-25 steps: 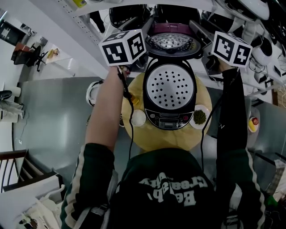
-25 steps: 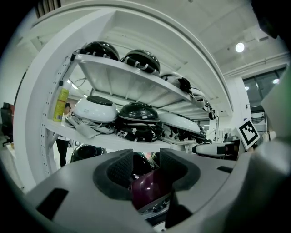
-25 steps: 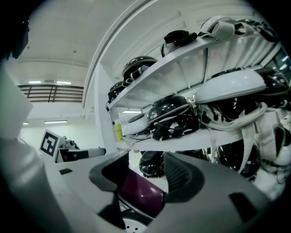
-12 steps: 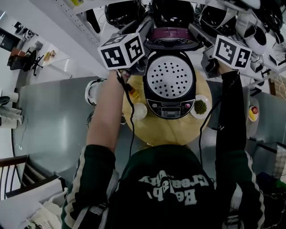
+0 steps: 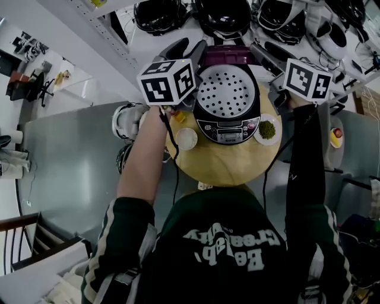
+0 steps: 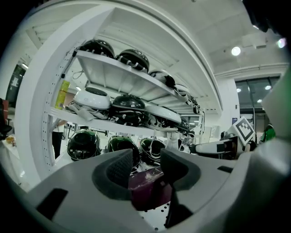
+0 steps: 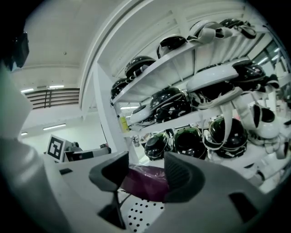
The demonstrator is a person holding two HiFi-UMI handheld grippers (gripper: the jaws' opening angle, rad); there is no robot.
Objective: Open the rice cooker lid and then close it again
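A black rice cooker stands on a round wooden table, with a white perforated plate showing in its mouth. Its purple lid hangs tilted over the back of the pot, partly lowered. My left gripper is at the lid's left edge and my right gripper at its right edge. In the left gripper view the purple lid fills the gap of the left gripper. The right gripper has its jaws closing on the lid.
A white bowl sits left of the cooker and a dish of green bits to its right. White shelves with dark helmets stand close behind the cooker. A small plate with fruit lies at the far right.
The lid has swung down from upright towards the pot, so its perforated underside no longer faces me. Both grippers came down and forward with it.
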